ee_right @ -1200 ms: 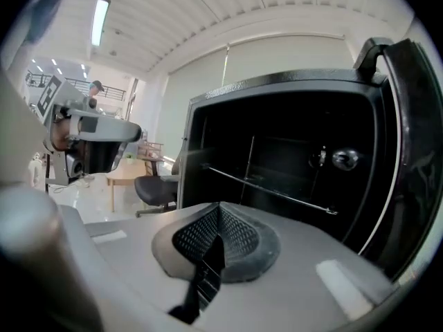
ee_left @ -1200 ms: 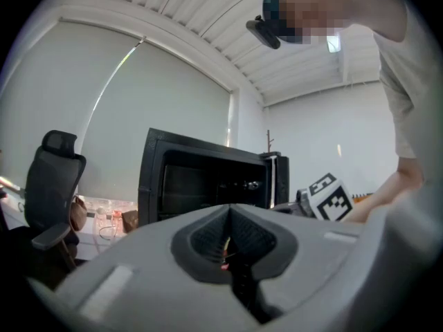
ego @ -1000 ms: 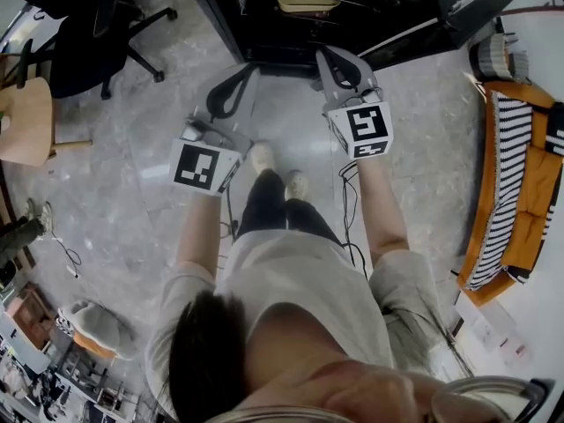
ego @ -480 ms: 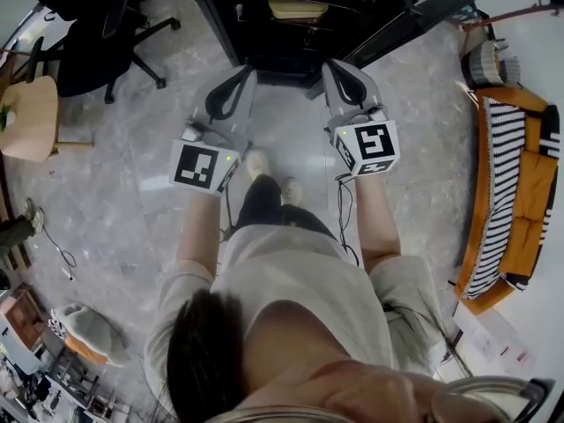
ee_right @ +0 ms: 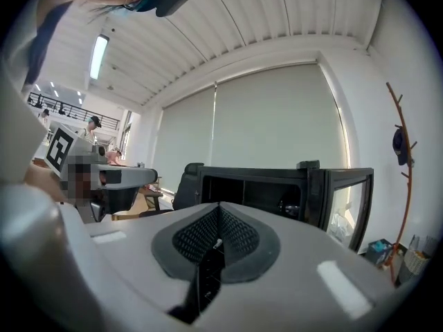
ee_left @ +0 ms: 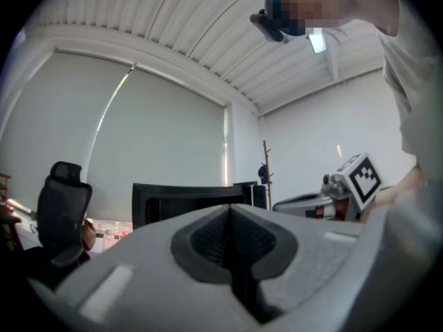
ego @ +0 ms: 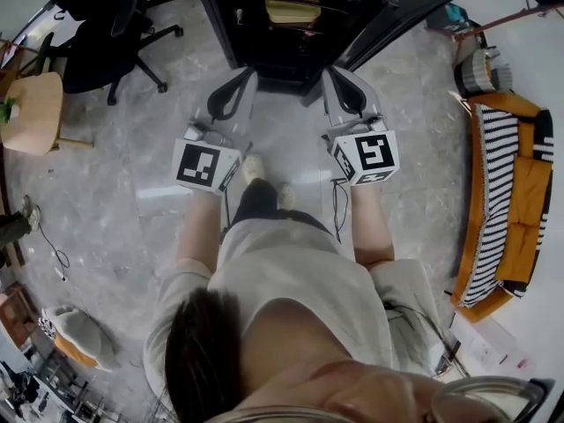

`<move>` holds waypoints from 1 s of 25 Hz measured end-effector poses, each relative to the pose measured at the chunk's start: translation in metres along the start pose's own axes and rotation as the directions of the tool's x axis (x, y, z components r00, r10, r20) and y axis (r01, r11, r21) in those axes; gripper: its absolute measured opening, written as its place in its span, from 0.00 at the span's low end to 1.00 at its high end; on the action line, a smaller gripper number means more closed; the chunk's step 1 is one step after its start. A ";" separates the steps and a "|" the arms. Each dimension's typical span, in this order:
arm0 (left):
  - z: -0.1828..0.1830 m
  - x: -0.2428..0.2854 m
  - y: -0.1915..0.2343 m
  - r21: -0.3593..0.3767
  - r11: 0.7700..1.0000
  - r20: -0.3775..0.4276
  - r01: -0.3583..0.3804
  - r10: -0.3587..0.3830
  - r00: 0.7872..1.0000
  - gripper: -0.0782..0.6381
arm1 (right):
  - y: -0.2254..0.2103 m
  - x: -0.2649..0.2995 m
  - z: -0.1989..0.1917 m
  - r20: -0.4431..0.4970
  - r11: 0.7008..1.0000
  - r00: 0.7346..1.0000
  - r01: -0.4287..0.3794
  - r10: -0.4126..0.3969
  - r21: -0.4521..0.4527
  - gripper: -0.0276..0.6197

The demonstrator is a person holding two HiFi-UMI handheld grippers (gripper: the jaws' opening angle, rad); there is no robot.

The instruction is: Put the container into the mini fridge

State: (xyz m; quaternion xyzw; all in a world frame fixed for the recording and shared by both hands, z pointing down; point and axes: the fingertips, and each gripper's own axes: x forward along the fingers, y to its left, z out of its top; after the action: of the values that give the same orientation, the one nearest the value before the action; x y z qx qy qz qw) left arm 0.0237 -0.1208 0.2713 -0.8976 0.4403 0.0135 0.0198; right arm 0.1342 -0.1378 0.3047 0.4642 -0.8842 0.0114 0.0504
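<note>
The black mini fridge (ego: pixel 282 25) stands open on the floor ahead, its door (ego: pixel 405 11) swung out to the right. A pale yellow container (ego: pixel 293 7) sits on a shelf inside it. My left gripper (ego: pixel 232 86) and right gripper (ego: pixel 339 76) hang side by side just in front of the opening. Both are shut, with nothing between the pads. The left gripper view has the shut left gripper (ee_left: pixel 232 244) with the fridge (ee_left: pixel 187 199) beyond it. Past the shut right gripper (ee_right: pixel 216 244) are the fridge (ee_right: pixel 277 189) and its glass door (ee_right: pixel 346 199).
A black office chair (ego: pixel 97 33) and a round wooden table (ego: pixel 31 113) stand at the left. An orange striped sofa (ego: pixel 507 201) and a basket (ego: pixel 476 73) are at the right. Cables trail on the marble floor (ego: pixel 115 201). A coat stand (ee_right: pixel 401 185) rises by the wall.
The head view has shifted, so the fridge and its door sit further left and higher. Both grippers stay shut and empty in front of the fridge, and the feet have moved a little.
</note>
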 end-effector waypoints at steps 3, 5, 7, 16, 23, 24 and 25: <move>0.008 -0.005 -0.012 -0.007 1.000 0.011 -0.008 0.008 1.000 0.11 | 0.003 -0.015 0.009 0.020 1.000 1.000 -0.003 0.003 0.000 0.04; 0.013 -0.011 -0.018 -0.005 1.000 0.018 -0.013 0.013 1.000 0.11 | 0.008 -0.023 0.015 0.029 1.000 1.000 -0.006 0.006 -0.004 0.04; 0.016 -0.017 -0.022 0.000 1.000 0.022 -0.017 0.017 1.000 0.11 | 0.016 -0.030 0.019 0.036 1.000 0.999 -0.009 0.010 -0.018 0.04; 0.029 -0.040 -0.051 0.020 0.999 0.030 -0.030 0.029 0.999 0.11 | 0.037 -0.072 0.034 0.076 0.999 0.997 -0.033 0.034 -0.008 0.04; 0.035 -0.048 -0.074 0.023 0.999 0.038 -0.032 0.031 0.999 0.11 | 0.041 -0.097 0.037 0.094 0.999 0.995 -0.036 0.036 0.001 0.04; 0.036 -0.049 -0.077 0.023 0.999 0.039 -0.031 0.030 0.999 0.11 | 0.041 -0.100 0.038 0.097 0.999 0.995 -0.036 0.035 0.001 0.04; 0.036 -0.049 -0.081 0.022 0.999 0.041 -0.030 0.029 0.999 0.11 | 0.040 -0.103 0.038 0.100 0.999 0.994 -0.035 0.035 0.001 0.04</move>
State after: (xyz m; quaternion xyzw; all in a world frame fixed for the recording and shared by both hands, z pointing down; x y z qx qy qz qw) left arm 0.0573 -0.0309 0.2390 -0.8902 0.4531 0.0271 0.0388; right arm 0.1562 -0.0326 0.2575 0.4487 -0.8936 -0.0096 0.0050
